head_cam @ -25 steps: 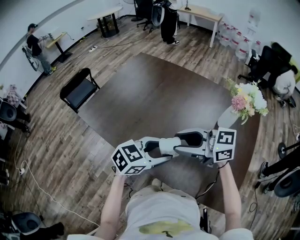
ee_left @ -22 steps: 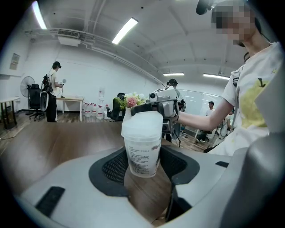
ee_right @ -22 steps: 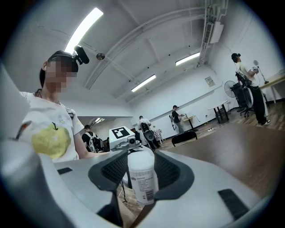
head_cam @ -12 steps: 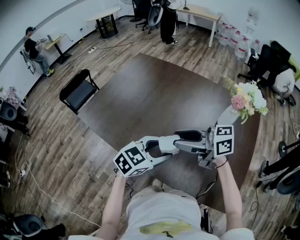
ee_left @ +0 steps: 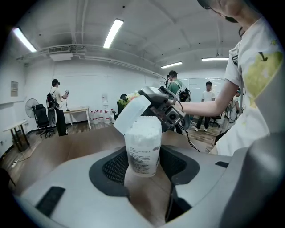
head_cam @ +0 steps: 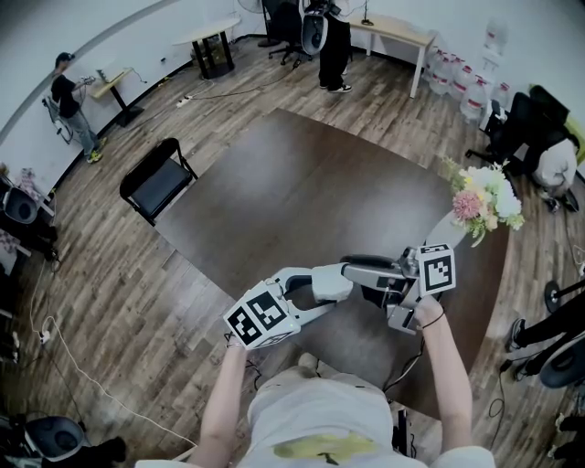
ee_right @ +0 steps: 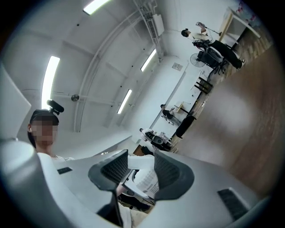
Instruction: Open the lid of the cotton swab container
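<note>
Head view: left gripper and right gripper tip to tip over the bench | left gripper view: fingers clamped on upright cotton swab container, lid tilted open above them | right gripper view: fingers pinched the lid between them.

A shared office or lab room is shown: a plank floor is laid throughout, a large dark bench is set in the middle, and desks are ranged along white walls. Water bottles are stacked (beside one desk), and strip lights are fixed overhead.
</note>
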Available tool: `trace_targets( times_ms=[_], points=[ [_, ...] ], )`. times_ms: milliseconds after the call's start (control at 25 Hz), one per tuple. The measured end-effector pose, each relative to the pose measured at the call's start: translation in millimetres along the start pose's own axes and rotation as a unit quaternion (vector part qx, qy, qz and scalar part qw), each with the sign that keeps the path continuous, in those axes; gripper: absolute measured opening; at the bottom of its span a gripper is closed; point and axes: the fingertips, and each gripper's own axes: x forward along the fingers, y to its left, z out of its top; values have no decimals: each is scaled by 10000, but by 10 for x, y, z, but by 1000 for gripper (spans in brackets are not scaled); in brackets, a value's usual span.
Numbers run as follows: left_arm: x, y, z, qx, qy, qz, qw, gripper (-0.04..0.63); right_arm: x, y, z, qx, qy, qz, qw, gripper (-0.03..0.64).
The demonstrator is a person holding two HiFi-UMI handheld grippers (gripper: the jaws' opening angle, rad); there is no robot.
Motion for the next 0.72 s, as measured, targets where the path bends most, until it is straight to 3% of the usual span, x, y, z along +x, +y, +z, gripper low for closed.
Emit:
trace_targets(
  times_ms=[240,560,720],
  points=[
    [9,-10,-22,-12,-44,21,10000,236,5,-9,-5,283,-80,106,9995,196],
    [-51,37,-75,-176,-157,111,9997,236,-12,-31,64,-169,-269,-282,9991,198],
    [-120,154,-91,-379,-289,364,9982,236,-122,-83,129,-408,-443,-587,9965,196]
  ],
)
